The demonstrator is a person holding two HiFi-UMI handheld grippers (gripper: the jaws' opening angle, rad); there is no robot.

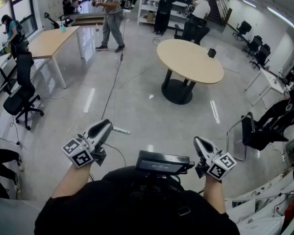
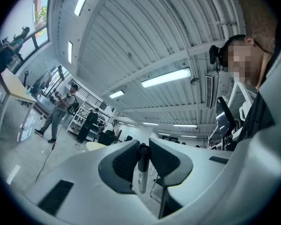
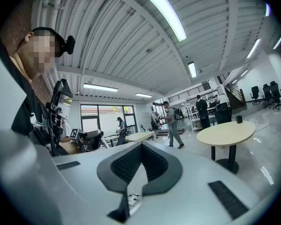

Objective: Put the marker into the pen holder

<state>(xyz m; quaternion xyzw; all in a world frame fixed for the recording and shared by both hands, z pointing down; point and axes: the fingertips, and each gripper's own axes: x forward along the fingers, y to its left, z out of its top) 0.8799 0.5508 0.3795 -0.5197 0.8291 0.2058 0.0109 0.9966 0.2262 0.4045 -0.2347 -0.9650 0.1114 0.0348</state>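
A white marker with a dark cap [image 2: 142, 172] stands pinched between the dark pads of my left gripper [image 2: 143, 150], which is shut on it. In the head view the left gripper [image 1: 107, 125] is at the lower left, held in front of my body, and the marker [image 1: 121, 130] sticks out sideways to its right. My right gripper [image 1: 198, 141] is at the lower right, jaws together with nothing between them [image 3: 141, 147]. A small dark pen holder [image 1: 211, 53] stands on the far round table [image 1: 186, 62] and also shows in the right gripper view [image 3: 239, 119].
A rectangular wooden table [image 1: 51, 40] stands at the far left with a black office chair [image 1: 22, 94] beside it. A cable [image 1: 115, 89] runs across the grey floor. Several people stand at the back near shelves [image 1: 152, 4]. Another chair [image 1: 250, 131] sits at the right.
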